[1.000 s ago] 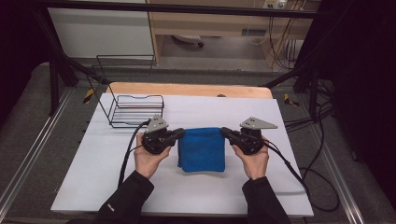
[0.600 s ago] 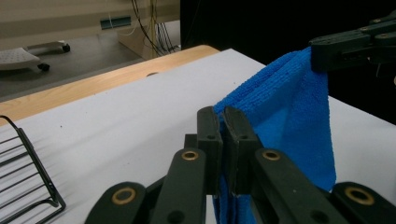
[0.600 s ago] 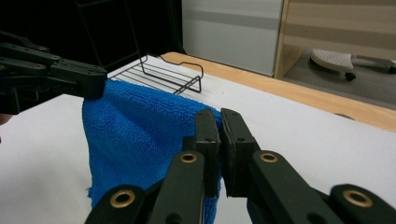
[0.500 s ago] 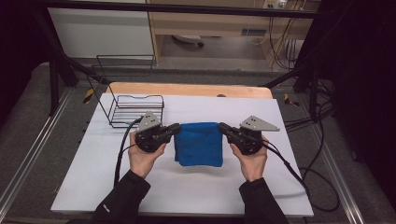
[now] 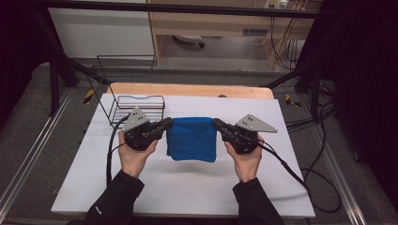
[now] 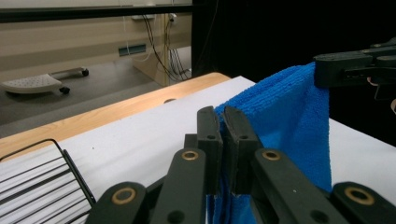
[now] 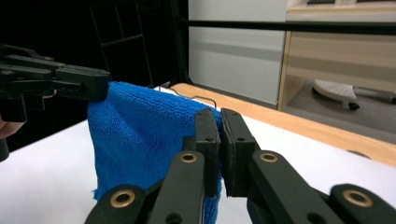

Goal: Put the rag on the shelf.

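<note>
Left fingers (image 6: 209, 140): I have them clamped on the blue cloth's (image 5: 191, 138) upper left corner.
Right fingers (image 7: 205, 135): clamped on its upper right corner.
Left gripper (image 5: 165, 125): points inward, level with the right gripper (image 5: 218, 124).
Cloth: hangs folded between both, lifted over the worktop's (image 5: 187, 187) middle.
Wire rack (image 5: 136, 107): near the worktop's far left corner.

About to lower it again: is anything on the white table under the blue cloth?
Nothing visible. The blue terry cloth hangs between the left gripper and right gripper; the black wire rack stands off to its left.
</note>
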### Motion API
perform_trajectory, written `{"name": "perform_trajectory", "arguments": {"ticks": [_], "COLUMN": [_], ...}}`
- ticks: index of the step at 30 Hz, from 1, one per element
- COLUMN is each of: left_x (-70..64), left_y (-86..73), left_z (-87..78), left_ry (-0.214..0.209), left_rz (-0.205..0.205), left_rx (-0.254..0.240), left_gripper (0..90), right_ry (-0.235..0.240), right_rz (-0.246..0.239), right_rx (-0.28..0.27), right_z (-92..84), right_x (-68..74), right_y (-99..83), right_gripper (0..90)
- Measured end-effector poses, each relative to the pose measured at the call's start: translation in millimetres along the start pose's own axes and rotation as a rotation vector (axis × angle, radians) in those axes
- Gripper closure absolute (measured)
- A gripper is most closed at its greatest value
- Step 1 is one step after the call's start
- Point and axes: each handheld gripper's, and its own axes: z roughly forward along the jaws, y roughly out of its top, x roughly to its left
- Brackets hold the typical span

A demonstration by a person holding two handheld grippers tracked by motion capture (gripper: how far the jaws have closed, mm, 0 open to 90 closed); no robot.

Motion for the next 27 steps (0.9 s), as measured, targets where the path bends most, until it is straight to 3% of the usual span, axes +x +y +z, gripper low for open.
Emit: {"name": "perform_trajectory", "arguments": {"ticks": [27], "left_x": [23.5], "left_y": [24.4], "left_z": [-48.4], "left_ry": [0.073], "left_rz": [0.011], "left_rx": [-0.127], "left_gripper": [85.7], "right_ry": [0.042], "right_rz": [-0.038], "right_rx": [-0.122], "right_z": [21.1], "right_x": [38.8], "right_y": [34.2], "right_gripper": [86.8]}}
